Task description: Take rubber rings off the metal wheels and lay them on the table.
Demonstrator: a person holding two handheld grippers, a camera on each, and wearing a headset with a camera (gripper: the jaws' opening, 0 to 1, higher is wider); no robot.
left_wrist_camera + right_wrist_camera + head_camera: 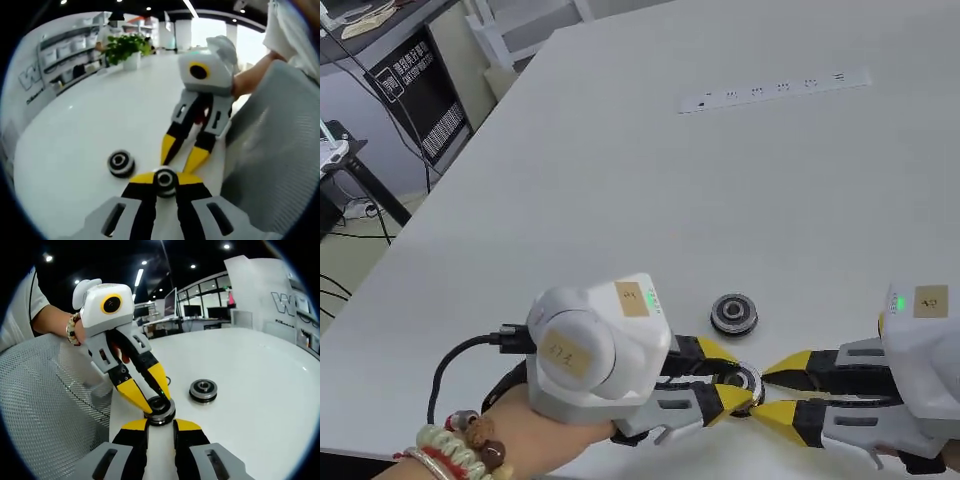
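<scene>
We see the L tongs low in the head view, held by a hand w/ bead bracelets. A black cable loops out of the gripper's white body. These tongs are narrow and clamped on a wheel. In the L gripper view their two yellow tips pinch it from either side. The wheel is at the near edge of the white tabletop; we can't tell if it rests on the surface or hangs just off it.

The R tongs come in from the opp. side, tip to tip w/ the L ones. Their jaws stand apart in a V. In the L gripper view the R tongs sit just beside the wheel, and we can't tell if they touch it. In the R gripper view the wheel lies just past the gap btwn our own tips, w/ one yellow jaw of the L tongs against its top rim.

A 2nd wheel lies flat on the tabletop, near the tongs but apart from them, on the far side. It has a metal hub and a dark ring around it.

A white power strip lies far across the tabletop.
</scene>
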